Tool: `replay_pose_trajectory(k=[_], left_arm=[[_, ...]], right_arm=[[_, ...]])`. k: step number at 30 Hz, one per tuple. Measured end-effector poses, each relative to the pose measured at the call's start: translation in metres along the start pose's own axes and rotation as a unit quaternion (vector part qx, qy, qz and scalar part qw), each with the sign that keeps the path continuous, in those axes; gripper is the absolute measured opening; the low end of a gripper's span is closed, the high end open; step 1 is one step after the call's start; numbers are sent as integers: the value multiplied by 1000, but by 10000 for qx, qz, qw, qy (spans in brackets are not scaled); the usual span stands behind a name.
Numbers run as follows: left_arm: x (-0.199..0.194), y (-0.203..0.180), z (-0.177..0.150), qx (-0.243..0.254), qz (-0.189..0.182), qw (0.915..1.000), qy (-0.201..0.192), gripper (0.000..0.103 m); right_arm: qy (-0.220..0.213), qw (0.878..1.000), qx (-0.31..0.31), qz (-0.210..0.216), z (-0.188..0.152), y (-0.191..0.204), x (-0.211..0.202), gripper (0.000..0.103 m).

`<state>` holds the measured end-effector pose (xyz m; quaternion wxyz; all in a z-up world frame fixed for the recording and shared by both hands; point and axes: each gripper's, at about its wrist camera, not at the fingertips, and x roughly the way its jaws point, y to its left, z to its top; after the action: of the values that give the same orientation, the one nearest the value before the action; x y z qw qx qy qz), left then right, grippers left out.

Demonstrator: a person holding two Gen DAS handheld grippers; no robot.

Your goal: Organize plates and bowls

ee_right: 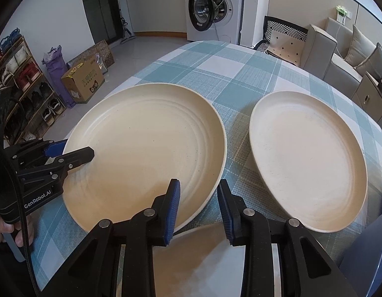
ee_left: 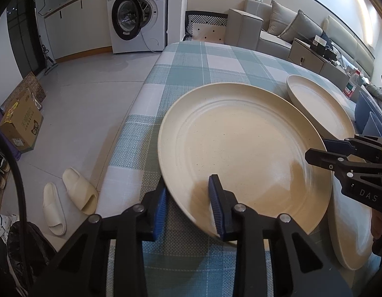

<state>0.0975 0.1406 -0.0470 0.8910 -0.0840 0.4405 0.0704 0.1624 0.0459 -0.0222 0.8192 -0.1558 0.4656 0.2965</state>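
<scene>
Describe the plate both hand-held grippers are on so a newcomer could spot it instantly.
On the checked blue-and-white tablecloth, three cream plates lie close together. The one meant is the large plate nearest the table edge facing the shoe rack. Unlike its neighbours, its rim is pinched by the left hand-held gripper and right hand-held gripper.

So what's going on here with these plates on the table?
A person is sorting cream plates on a checked tablecloth with a hand-held gripper in each hand. The left hand-held gripper is clamped on the near rim of the large plate, and the right hand-held gripper pinches the same plate's rim on the other side, so both grip it together. A second plate sits beside it, and a third plate lies under the right one.
</scene>
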Motion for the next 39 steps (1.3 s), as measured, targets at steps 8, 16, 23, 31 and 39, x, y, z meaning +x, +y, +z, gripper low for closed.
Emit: replay_pose_trajectory(k=[8, 16, 23, 31, 39], left_arm=[[-6, -1, 1, -15, -38, 10000, -89, 31], [-16, -3, 4, -5, -10, 9998, -212, 31], [-30, -9, 6, 51, 12, 9993, -376, 31], [-48, -16, 10, 163, 7, 9981, -601, 31], [-62, -26, 13, 263, -62, 9968, -747, 31]], right_arm=[[-89, 9999, -64, -97, 0, 2, -5, 32], [-284, 9994, -98, -147, 0, 6, -18, 32], [-453, 9987, -100, -189, -2, 6, -34, 32], [-653, 9975, -60, -249, -6, 4, -58, 32], [-795, 9962, 11, -361, -14, 3, -81, 32]])
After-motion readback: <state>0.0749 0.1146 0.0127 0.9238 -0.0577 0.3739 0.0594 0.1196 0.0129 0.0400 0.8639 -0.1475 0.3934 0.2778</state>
